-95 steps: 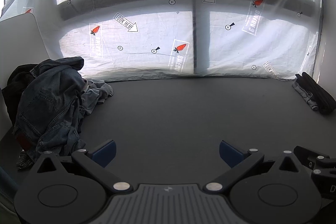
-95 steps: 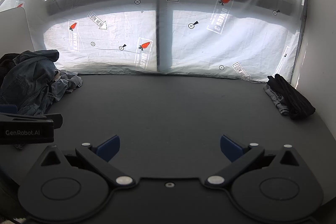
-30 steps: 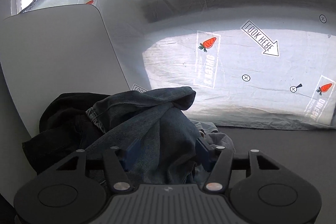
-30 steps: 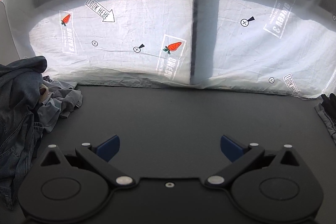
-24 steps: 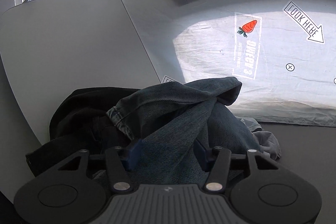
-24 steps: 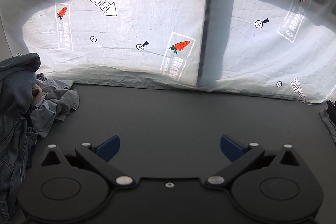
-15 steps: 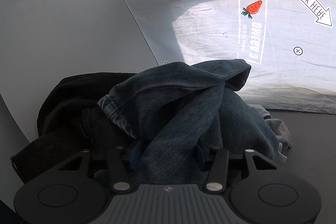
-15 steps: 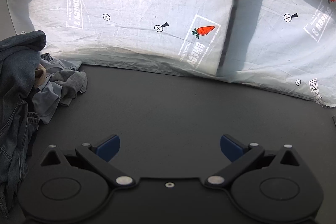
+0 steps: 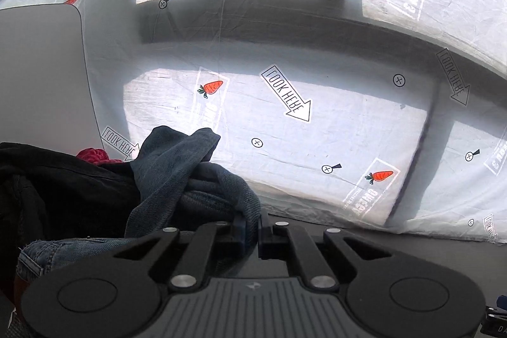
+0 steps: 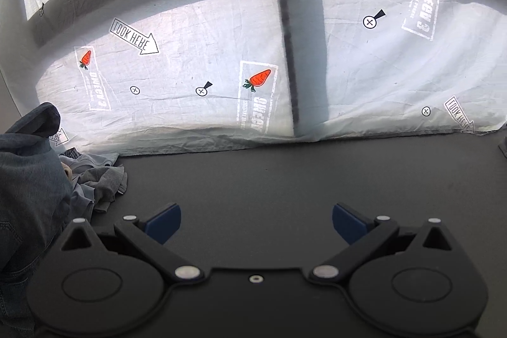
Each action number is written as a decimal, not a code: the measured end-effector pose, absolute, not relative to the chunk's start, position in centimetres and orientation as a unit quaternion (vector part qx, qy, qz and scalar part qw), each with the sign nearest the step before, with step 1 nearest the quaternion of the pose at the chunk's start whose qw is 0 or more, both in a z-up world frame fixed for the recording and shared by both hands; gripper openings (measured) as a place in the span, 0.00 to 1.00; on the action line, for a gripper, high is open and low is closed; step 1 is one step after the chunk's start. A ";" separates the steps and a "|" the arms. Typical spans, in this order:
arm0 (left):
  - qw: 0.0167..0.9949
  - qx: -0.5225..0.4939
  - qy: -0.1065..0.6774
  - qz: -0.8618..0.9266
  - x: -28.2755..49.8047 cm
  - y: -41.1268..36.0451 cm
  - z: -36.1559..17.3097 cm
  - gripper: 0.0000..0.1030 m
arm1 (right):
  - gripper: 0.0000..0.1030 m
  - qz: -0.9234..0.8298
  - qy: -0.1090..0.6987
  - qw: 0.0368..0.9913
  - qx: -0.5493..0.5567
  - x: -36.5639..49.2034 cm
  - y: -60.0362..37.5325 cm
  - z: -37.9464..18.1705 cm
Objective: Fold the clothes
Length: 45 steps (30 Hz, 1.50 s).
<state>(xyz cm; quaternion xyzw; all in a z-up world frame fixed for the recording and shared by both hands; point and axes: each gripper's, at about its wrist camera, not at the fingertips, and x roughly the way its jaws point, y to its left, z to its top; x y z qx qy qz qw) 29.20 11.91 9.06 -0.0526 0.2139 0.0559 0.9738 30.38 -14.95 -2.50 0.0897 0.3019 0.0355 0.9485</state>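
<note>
A blue denim garment (image 9: 177, 176) lies on the clothes pile at the left of the dark table. My left gripper (image 9: 252, 227) is shut on a fold of this denim; the cloth bunches between its jaws. The same denim shows at the left edge of the right wrist view (image 10: 28, 179). My right gripper (image 10: 255, 220) is open and empty above the bare dark table (image 10: 285, 179), to the right of the pile.
A black garment (image 9: 57, 189) and something red (image 9: 95, 156) lie in the pile behind the denim. Grey clothes (image 10: 98, 182) lie beside it. A white printed sheet (image 10: 221, 68) hangs behind the table, and a white panel (image 9: 38, 72) stands at the left.
My left gripper has closed on the denim fold and swung to the right with it. My right gripper stayed open and drifted slightly.
</note>
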 end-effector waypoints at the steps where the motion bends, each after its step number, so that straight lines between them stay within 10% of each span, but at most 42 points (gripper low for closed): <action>1: 0.977 -0.061 0.204 0.022 29.5 9.2 9.9 0.05 | 1.00 0.024 0.298 0.950 0.094 29.5 -16.9 -2.2; 11: 0.934 -0.096 0.259 -0.226 32.5 -18.2 6.0 0.28 | 1.00 -0.139 0.307 0.938 0.082 20.6 -34.8 -2.5; 13: 0.923 -0.110 0.267 -0.255 31.1 -19.2 5.1 0.50 | 1.00 -0.146 0.313 0.936 0.066 19.7 -36.7 -2.7; 31: 0.852 -0.132 0.475 0.175 27.1 6.7 -11.1 0.68 | 0.99 0.105 0.401 0.909 -0.051 27.9 -22.1 -8.6; 45: 0.835 -0.168 0.489 0.188 29.0 11.2 -14.5 0.68 | 0.98 0.085 0.459 0.842 -0.270 28.2 -8.7 -15.6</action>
